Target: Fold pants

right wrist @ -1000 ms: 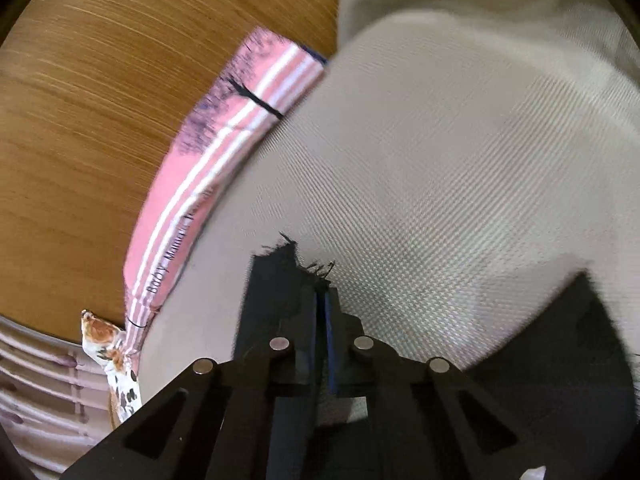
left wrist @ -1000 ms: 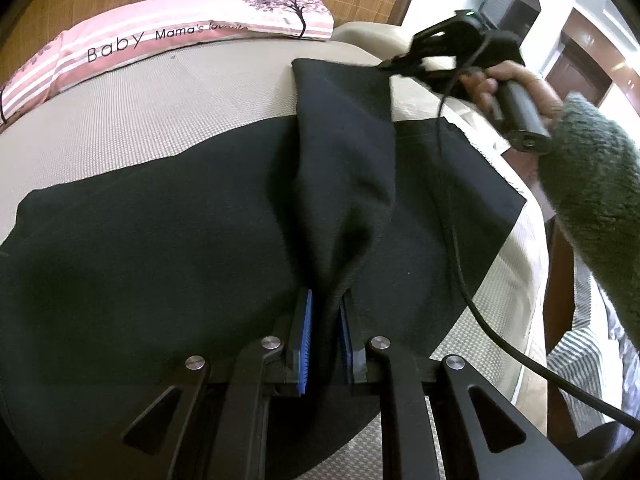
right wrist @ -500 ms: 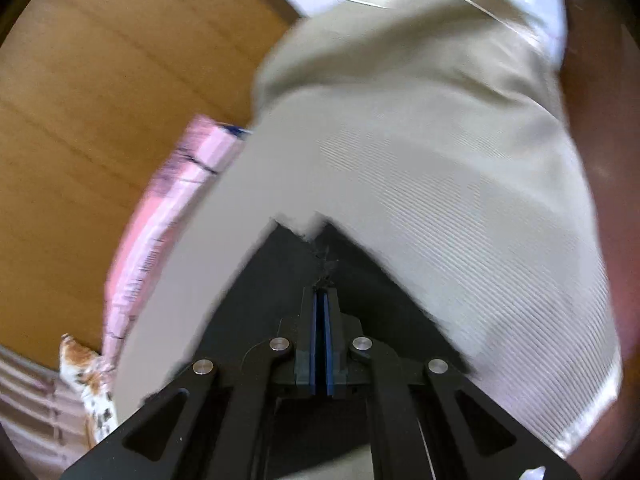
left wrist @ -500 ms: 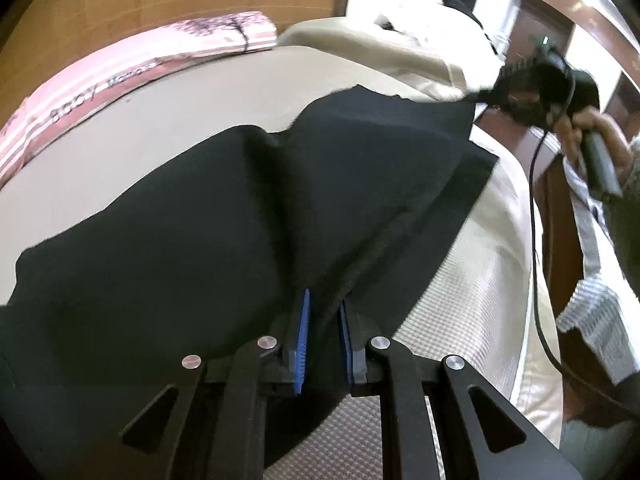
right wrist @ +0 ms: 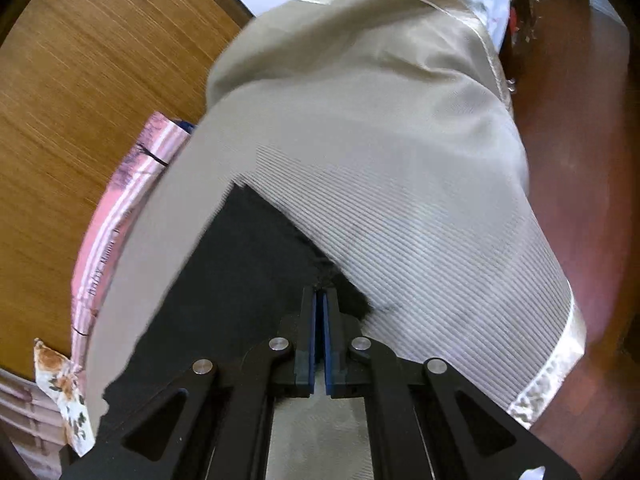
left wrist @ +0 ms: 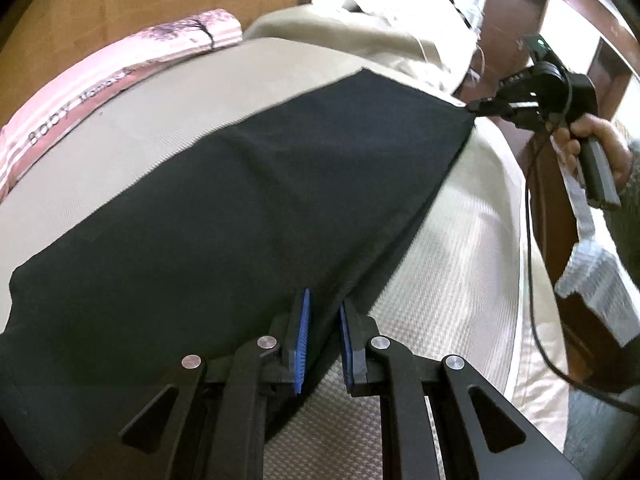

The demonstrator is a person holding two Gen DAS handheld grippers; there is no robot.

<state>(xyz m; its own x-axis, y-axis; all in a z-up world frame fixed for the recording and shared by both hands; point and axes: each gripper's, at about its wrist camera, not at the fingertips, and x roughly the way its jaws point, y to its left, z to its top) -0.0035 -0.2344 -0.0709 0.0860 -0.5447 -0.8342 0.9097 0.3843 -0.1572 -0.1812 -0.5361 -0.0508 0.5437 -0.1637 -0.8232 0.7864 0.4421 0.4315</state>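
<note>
Black pants lie spread across a beige mattress, one leg folded over the other. My left gripper is shut on the pants' near edge, with fabric between its blue pads. My right gripper shows at the far right of the left wrist view, pinching the far hem corner and holding it taut. In the right wrist view the right gripper is shut on the black pants, whose hem runs out to the left over the mattress.
A pink striped pillow lies along the wooden headboard. A beige quilt is bunched at the far end. The mattress edge drops to a reddish floor on the right. A cable hangs from the right gripper.
Both grippers carried the raised pant leg over to the right and pulled it flat and taut across the other leg. The right gripper moved out toward the mattress edge.
</note>
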